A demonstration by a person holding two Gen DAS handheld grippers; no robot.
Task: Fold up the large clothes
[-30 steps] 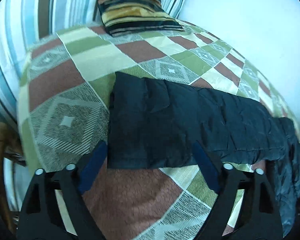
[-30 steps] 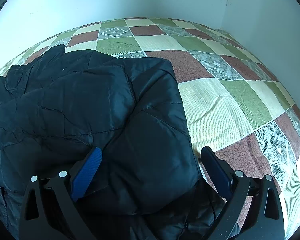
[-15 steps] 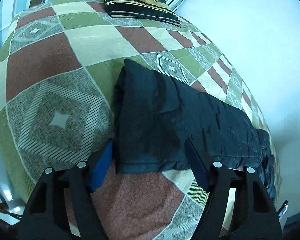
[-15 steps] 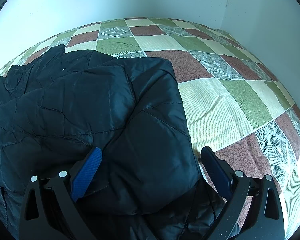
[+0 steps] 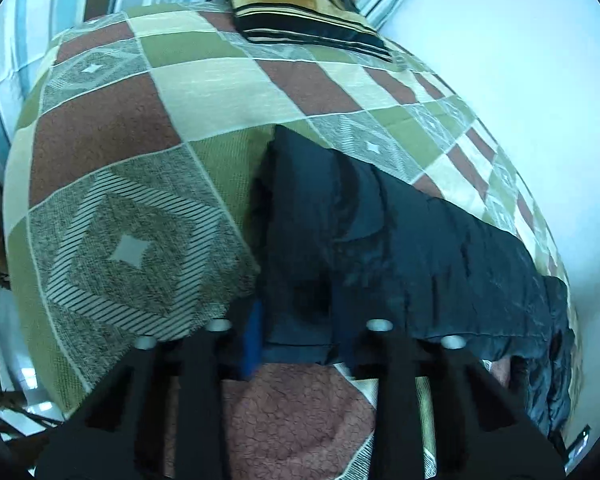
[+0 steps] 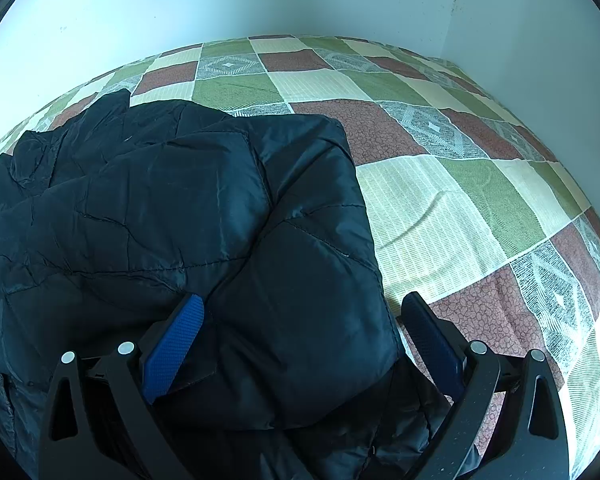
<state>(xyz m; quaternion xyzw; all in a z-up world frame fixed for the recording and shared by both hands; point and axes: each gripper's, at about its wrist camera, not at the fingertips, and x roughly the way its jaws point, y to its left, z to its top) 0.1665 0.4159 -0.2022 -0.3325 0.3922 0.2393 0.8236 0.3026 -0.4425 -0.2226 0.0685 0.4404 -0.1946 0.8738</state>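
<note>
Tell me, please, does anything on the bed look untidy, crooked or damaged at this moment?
Nothing looks damaged or spilled. The dark jacket lies folded on the patchwork bedspread, only its far left end is rumpled. The left gripper has its fingers closed in on the jacket's near edge; the right gripper is open over it.

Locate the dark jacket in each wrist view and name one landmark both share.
Left wrist: dark jacket runs from centre toward lower right, its near corner between the left tongs.
Right wrist: fills left and centre.
Shared landmark: the checkered bedspread.
</note>
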